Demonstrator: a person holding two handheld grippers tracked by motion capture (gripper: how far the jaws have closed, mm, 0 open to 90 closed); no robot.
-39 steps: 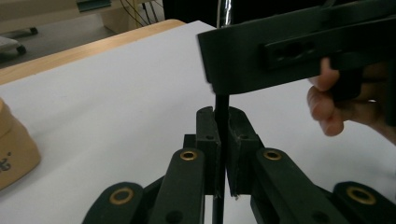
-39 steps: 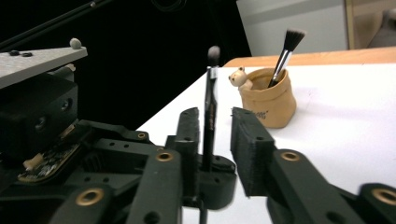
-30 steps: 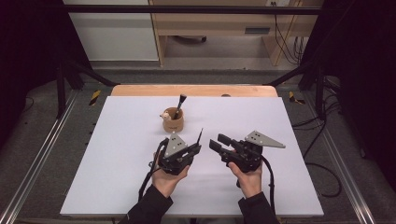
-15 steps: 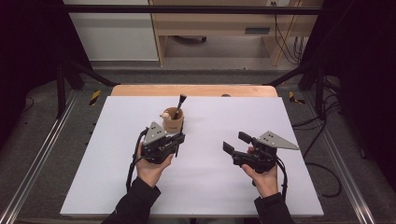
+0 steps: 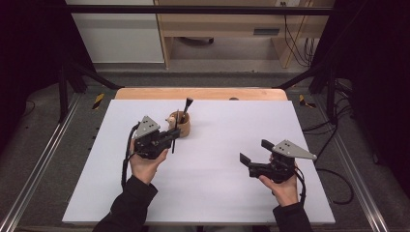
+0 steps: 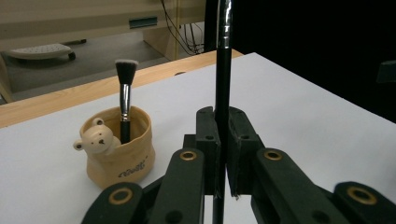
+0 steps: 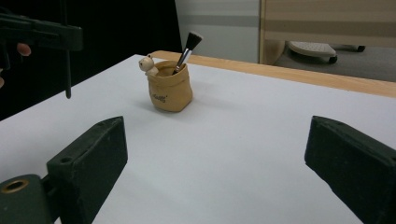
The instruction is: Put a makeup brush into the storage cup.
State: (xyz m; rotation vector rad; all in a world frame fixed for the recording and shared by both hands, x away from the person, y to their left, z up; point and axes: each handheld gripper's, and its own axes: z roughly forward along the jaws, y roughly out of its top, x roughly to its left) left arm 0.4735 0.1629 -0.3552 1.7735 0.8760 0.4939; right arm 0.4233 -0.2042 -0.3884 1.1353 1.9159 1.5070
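Bear-faced pot (image 6: 117,148) holds one makeup brush (image 6: 125,93); left gripper (image 6: 223,140) clamps a black handle (image 6: 223,70), right gripper (image 5: 252,151) wide.

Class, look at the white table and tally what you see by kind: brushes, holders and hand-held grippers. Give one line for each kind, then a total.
Brushes: 2, the brush in the pot and the held brush
Holders: 1, the bear pot
Grippers: 2, the left gripper and the right gripper
Total: 5

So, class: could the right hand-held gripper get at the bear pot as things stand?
Probably yes: the right hand-held gripper is open with nothing between its jaws, and bare table lies between it and the bear pot.
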